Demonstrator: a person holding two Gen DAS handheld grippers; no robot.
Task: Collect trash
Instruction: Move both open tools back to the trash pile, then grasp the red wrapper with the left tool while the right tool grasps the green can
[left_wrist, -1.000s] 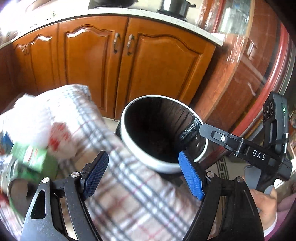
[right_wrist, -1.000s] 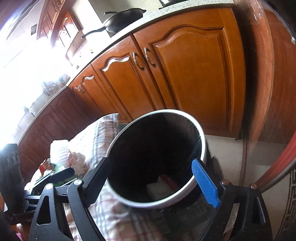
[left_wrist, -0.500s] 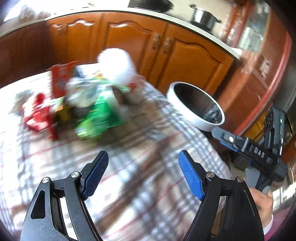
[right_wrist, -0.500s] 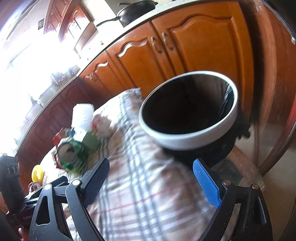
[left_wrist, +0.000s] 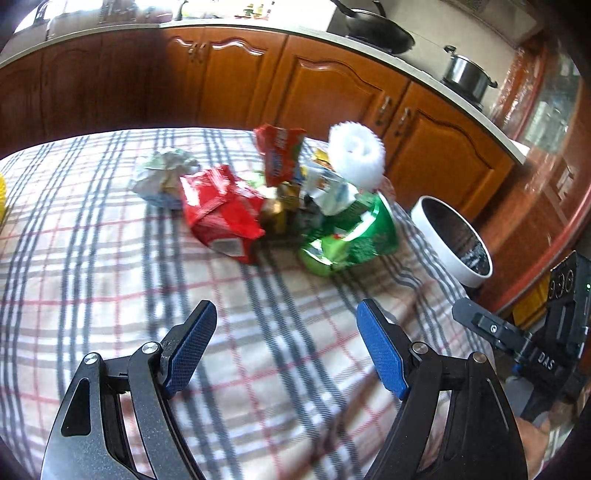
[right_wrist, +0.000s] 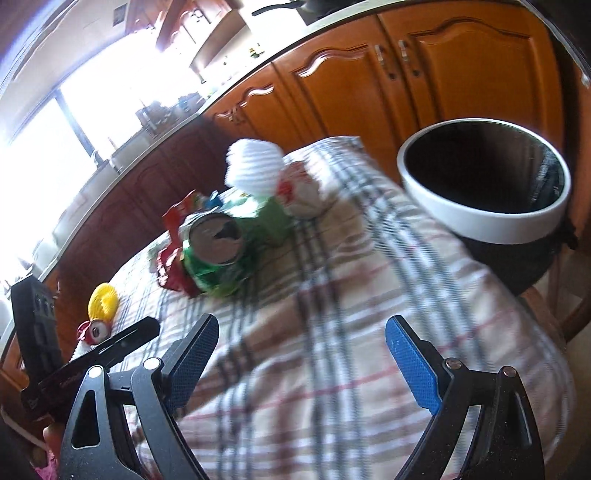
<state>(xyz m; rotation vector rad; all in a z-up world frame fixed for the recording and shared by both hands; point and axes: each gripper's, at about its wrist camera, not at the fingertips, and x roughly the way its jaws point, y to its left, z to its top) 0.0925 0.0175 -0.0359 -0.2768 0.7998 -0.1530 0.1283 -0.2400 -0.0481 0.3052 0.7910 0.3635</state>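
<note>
A pile of trash lies on the plaid tablecloth (left_wrist: 110, 258): a red wrapper (left_wrist: 221, 210), a green cup (left_wrist: 351, 236) on its side, a white foam net (left_wrist: 356, 153), a crumpled paper ball (left_wrist: 162, 175) and a red packet (left_wrist: 279, 153). The green cup (right_wrist: 218, 251) and the white foam net (right_wrist: 255, 170) also show in the right wrist view. A white-rimmed bin (right_wrist: 484, 181) with a black liner stands past the table's right edge. My left gripper (left_wrist: 286, 347) is open and empty, short of the pile. My right gripper (right_wrist: 310, 365) is open and empty over the cloth.
Wooden kitchen cabinets (left_wrist: 332, 85) run behind the table, with a pan (left_wrist: 376, 31) and a pot (left_wrist: 467, 74) on the counter. A yellow foam net (right_wrist: 103, 301) and a crushed red can (right_wrist: 94, 330) lie at the table's left end. A chair (right_wrist: 554, 306) stands under the bin side.
Both grippers have swung left, away from the bin and over the table. The trash pile has come into the centre of both views. Both grippers stay open.
</note>
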